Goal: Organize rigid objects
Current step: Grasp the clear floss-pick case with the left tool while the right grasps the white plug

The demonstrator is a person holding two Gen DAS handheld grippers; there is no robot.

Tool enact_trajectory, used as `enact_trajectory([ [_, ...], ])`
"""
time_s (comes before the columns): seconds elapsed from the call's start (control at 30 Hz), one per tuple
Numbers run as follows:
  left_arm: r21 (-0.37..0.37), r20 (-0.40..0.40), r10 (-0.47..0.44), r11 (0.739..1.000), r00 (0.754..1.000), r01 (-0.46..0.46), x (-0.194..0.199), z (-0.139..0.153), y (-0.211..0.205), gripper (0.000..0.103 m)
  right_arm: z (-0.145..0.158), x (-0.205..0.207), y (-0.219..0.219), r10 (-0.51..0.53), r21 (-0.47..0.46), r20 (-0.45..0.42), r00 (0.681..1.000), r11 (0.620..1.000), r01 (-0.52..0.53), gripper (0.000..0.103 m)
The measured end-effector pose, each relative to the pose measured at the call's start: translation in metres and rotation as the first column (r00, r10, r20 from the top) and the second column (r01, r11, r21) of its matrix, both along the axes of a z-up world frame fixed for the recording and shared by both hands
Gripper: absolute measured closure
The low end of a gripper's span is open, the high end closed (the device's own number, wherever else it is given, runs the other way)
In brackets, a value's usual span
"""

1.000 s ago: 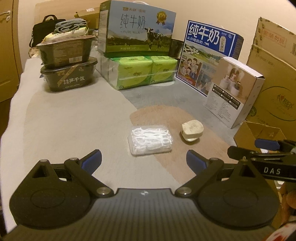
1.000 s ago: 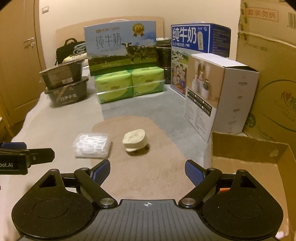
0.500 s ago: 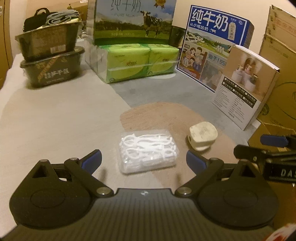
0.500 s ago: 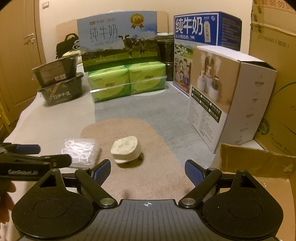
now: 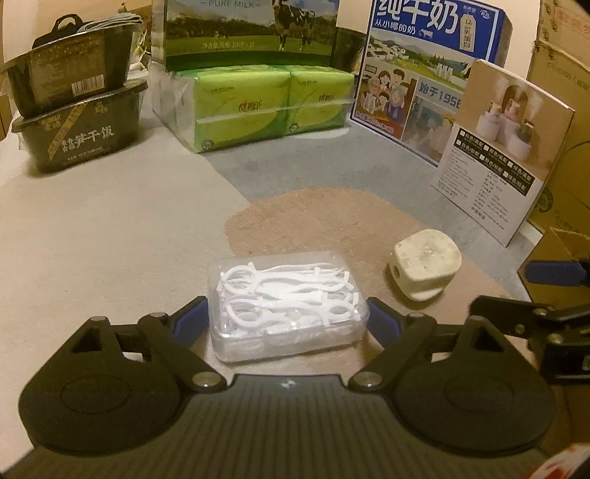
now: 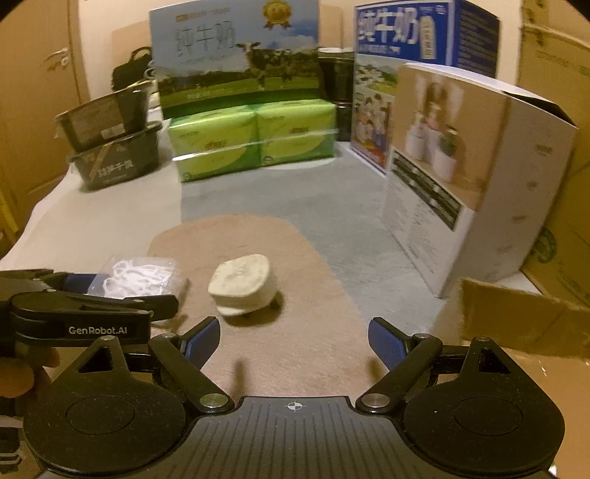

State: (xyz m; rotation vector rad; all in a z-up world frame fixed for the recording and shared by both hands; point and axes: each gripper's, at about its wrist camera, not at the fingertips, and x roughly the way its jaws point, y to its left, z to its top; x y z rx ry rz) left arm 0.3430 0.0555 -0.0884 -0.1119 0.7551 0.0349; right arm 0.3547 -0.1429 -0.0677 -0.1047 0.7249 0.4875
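Compared with one second ago, the left gripper (image 5: 287, 322) has advanced until the clear plastic box of white floss picks (image 5: 285, 304) lies between its blue-padded fingers (image 5: 190, 324); the right gripper (image 6: 295, 339) has also moved forward, closer to the cream-coloured rounded plastic plug adapter (image 6: 241, 283).

Left gripper: jaws spread wide, one finger on each side of the floss box. Contact between pads and box cannot be confirmed. The box rests flat at the near left edge of the tan oval mat (image 5: 332, 217).

Right gripper: jaws wide apart, holding nothing, positioned over the near part of the mat. The adapter sits on the mat, just beyond the left finger and just right of the floss box.

Far side of the surface: two stacked dark rectangular food tubs (image 5: 73, 121) at the left, a green wrapped tissue pack (image 5: 254, 107) in the centre with a green milk carton (image 5: 250, 33) on top, and a blue milk carton (image 5: 424, 70) to the right. A white printed humidifier box (image 6: 468, 177) stands upright at the right of the mat. An open brown cardboard box (image 6: 516, 320) lies at the near right.
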Motion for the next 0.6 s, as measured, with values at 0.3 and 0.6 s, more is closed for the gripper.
enact_trajectory([
  [0.3,0.034,-0.003,0.021,0.999,1.000,-0.020,-0.016,0.004,0.031,0.015,-0.003,0.018,0.035,0.060,-0.031,0.021,0.998,0.998,-0.059,0.016],
  [0.6,0.046,0.010,0.032,0.998,0.999,-0.032,-0.020,-0.001,0.035,0.014,-0.019,0.034,0.061,0.076,-0.123,0.034,0.997,0.990,-0.071,0.036],
])
